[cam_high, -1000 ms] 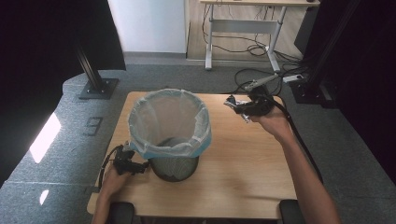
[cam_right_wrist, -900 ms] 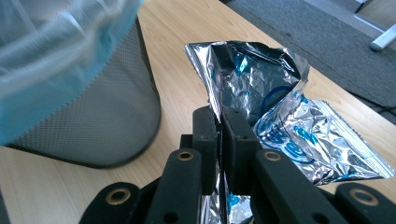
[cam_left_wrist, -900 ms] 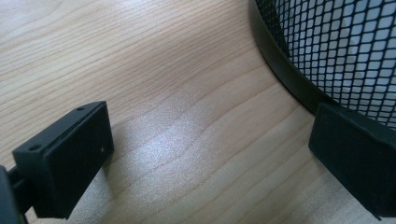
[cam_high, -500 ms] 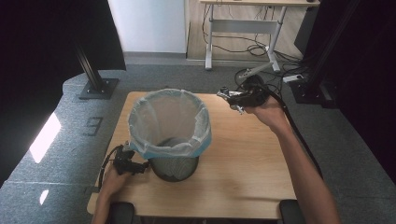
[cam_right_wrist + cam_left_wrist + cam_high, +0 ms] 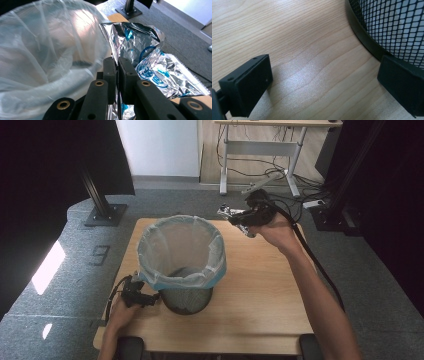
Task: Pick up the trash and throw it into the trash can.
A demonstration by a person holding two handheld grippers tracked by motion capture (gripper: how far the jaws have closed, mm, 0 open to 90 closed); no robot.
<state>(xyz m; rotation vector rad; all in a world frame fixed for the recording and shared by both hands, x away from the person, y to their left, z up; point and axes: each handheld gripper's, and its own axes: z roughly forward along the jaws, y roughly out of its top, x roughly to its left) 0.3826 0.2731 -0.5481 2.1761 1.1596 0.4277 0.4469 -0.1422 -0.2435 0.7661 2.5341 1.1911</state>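
Note:
A black mesh waste bin (image 5: 186,296) lined with a translucent plastic bag (image 5: 180,250) stands on the wooden table (image 5: 260,295). My right gripper (image 5: 229,213) is held up at the bin's far right rim, shut on a crumpled silver foil wrapper with blue print (image 5: 140,55). The bag's open mouth (image 5: 37,42) lies just left of the wrapper in the right gripper view. My left gripper (image 5: 150,297) rests low on the table at the bin's left base, open, its right jaw touching the bin's black bottom band (image 5: 364,32).
The table's edge is close behind the right gripper, with grey carpet (image 5: 165,200) beyond. A black stand base (image 5: 105,215) sits on the floor at far left, and a desk frame with cables (image 5: 260,165) stands at the back.
My right gripper has carried the foil wrapper left and up, from the table's far right corner toward the bin's rim. The left gripper has stayed put.

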